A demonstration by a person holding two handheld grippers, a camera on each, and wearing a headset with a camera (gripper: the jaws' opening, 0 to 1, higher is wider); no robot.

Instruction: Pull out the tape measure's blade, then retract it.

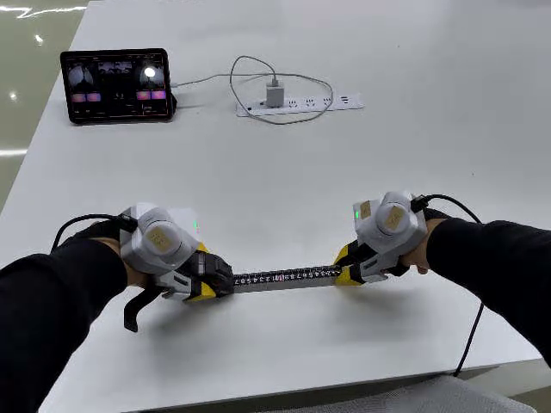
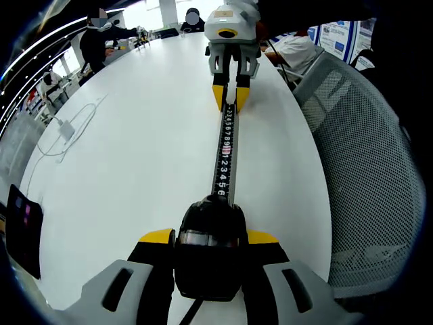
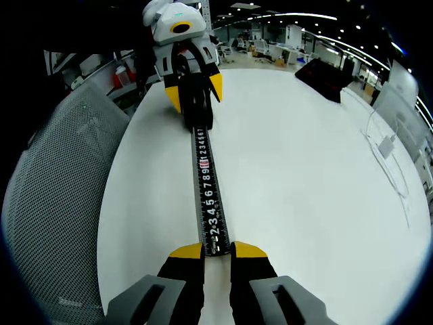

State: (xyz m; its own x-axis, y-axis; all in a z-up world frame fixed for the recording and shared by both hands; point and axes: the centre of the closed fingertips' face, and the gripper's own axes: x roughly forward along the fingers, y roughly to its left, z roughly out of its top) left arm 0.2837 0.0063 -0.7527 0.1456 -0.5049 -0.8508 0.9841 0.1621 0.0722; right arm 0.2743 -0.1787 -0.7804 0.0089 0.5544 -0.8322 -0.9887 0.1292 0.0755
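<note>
Near the bench front edge, left gripper clamps the case, right gripper pinches the blade tip; pull-out seems done, next ease it back

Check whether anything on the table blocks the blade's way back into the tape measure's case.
Nothing visible does. The blade runs straight over bare table from the right tool, shut on its tip, to the case held in the left tool.
</note>
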